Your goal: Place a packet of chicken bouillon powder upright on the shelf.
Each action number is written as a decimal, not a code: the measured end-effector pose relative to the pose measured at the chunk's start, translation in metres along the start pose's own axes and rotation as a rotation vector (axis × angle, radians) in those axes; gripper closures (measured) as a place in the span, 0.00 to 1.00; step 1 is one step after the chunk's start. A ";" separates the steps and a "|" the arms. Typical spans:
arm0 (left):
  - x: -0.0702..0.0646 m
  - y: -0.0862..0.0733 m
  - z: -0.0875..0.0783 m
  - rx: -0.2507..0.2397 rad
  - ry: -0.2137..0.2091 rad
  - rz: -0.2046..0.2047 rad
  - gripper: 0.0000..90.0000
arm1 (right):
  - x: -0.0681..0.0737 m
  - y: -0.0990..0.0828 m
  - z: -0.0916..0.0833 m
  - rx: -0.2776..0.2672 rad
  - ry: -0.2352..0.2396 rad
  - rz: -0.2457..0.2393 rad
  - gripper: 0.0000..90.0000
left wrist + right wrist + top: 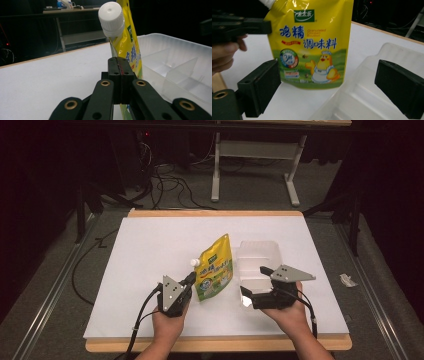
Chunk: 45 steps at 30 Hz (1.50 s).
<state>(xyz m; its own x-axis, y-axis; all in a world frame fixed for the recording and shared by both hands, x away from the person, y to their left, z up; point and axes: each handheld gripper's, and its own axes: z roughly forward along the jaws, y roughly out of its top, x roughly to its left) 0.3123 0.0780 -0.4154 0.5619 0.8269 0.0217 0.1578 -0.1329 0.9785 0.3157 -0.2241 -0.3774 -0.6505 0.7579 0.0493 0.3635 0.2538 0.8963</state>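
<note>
A yellow seasoning pouch (216, 267) with a white screw cap (194, 262) stands upright on the white sheet. My left gripper (189, 279) is shut on the pouch's side edge just below the cap. In the left gripper view the closed jaws (120, 72) pinch the pouch (127, 45) under the cap (111, 17). My right gripper (251, 282) is open, to the right of the pouch and over the near corner of a clear divided container (260, 252). In the right gripper view its gripper (329, 87) faces the pouch's printed front (312, 45), nothing between the pads.
The white sheet (150, 250) lies on a wooden board near the table's front edge. The clear container (372, 75) sits right beside the pouch. A paper scrap (348, 280) lies off the board at right. Cables and a desk frame (255, 165) are on the floor behind.
</note>
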 end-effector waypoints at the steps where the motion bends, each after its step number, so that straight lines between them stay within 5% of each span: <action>1: -0.001 0.000 0.000 0.000 -0.003 0.003 1.00 | -0.001 0.004 0.005 0.002 0.000 -0.006 0.07; 16: -0.004 -0.001 -0.003 -0.001 -0.022 0.020 1.00 | -0.018 0.041 0.073 0.033 0.050 0.002 0.09; 32: 0.001 -0.001 -0.001 0.002 -0.030 0.023 1.00 | -0.029 0.043 0.103 0.069 0.180 0.020 0.12; 35: 0.002 -0.001 -0.001 0.002 -0.029 0.020 1.00 | -0.025 0.045 0.102 0.086 0.168 -0.014 0.13; 40: 0.006 0.000 0.001 0.001 -0.023 0.003 1.00 | -0.022 0.044 0.093 0.079 0.142 -0.034 0.24; 45: 0.013 0.004 -0.001 -0.020 -0.007 -0.034 1.00 | -0.019 0.041 0.071 0.015 0.061 -0.070 0.64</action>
<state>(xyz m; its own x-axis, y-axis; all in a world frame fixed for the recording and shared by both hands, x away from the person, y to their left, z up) 0.3196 0.0893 -0.4107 0.5621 0.8270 -0.0125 0.1600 -0.0939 0.9826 0.3905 -0.1847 -0.3728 -0.7135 0.7005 0.0141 0.3256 0.3137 0.8920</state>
